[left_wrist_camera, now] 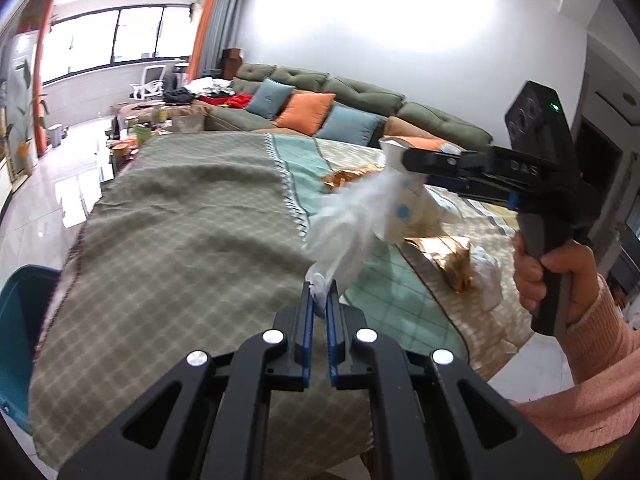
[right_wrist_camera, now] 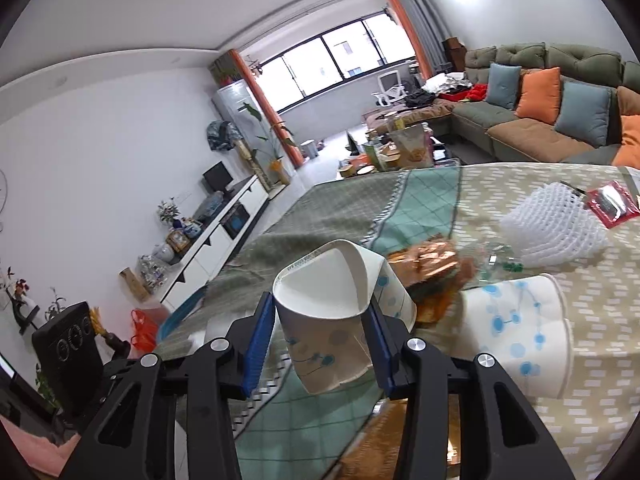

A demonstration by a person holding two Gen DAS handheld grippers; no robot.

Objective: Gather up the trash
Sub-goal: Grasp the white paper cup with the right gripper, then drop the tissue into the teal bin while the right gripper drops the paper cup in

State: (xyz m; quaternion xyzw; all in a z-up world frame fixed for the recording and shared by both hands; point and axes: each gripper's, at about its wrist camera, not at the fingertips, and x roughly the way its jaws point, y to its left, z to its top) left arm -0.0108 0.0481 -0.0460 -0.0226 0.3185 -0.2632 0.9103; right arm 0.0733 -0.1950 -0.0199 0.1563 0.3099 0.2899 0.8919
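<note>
My left gripper is shut on a crumpled white plastic bag and holds it above the cloth-covered table. My right gripper is shut on a squashed white paper cup with blue dots, lifted over the table; it also shows in the left wrist view, right behind the bag. A second paper cup lies on its side on the table. Shiny orange wrappers, a white foam net and a red packet lie on the cloth.
A teal bin stands at the table's left edge. A green sofa with cushions runs along the far wall. A cluttered low table stands beyond. A white TV cabinet lines the left wall.
</note>
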